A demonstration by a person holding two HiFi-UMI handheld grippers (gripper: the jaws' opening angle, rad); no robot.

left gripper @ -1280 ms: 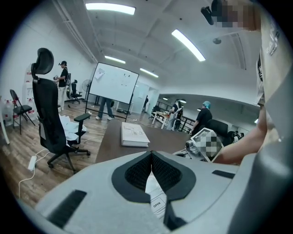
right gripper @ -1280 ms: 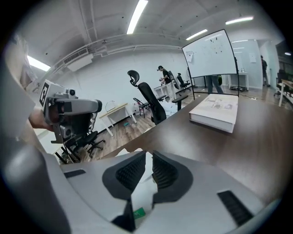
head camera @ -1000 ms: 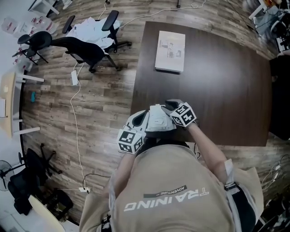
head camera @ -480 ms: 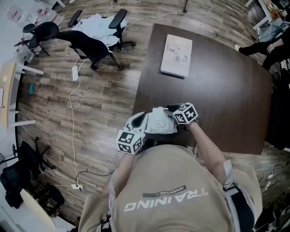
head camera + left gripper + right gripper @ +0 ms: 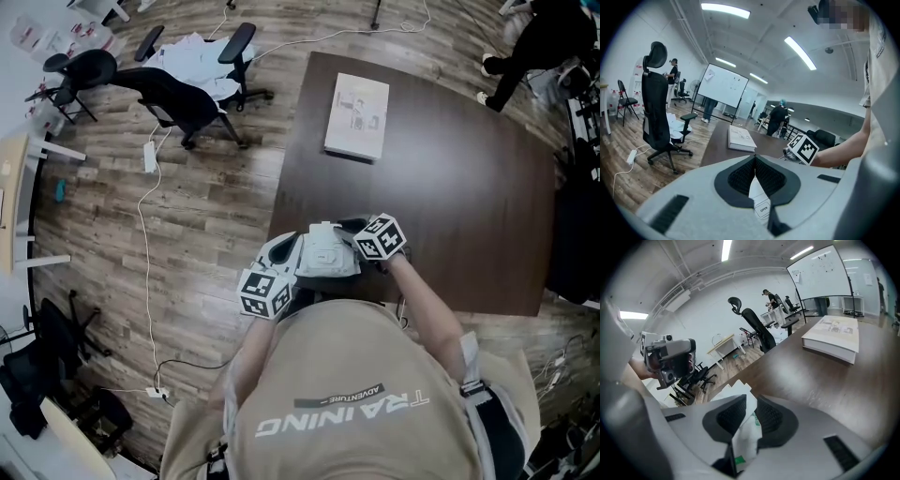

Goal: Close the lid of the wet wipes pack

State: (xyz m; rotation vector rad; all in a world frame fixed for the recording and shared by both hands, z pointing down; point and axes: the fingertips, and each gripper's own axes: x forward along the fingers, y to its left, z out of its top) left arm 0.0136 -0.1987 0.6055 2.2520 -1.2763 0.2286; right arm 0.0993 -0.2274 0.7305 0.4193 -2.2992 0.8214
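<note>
Head view: the pack [image 5: 326, 253] hangs in the air between the two claws, well apart from the book [image 5: 356, 117], on the person's side of it. It sits about over the near edge of the table [image 5: 450, 187]. The left claw [image 5: 298, 255] and right claw [image 5: 352, 232] each bite one end. The pack is a pale, soft, crumpled pouch. The book is a flat, hard, white slab, and the table is dark and smooth.

Left gripper view: the left claw [image 5: 757, 180] is pinched shut on a thin white flap printed OPEN, probably the lid [image 5: 761, 201]. The pads [image 5: 739, 176] are black and ribbed. A flap this thin could slip out, crease or tear under a sideways pull, and then seal askew.

Right gripper view: the right claw [image 5: 746, 420] is clamped on folded, slack white film with green print, the pack's body. With nothing firm behind the pouch, pressing the lid down could buckle it and leave a gap. If either claw lets go, the pack would swing and might drop past the table's edge, on the side away from the book.
</note>
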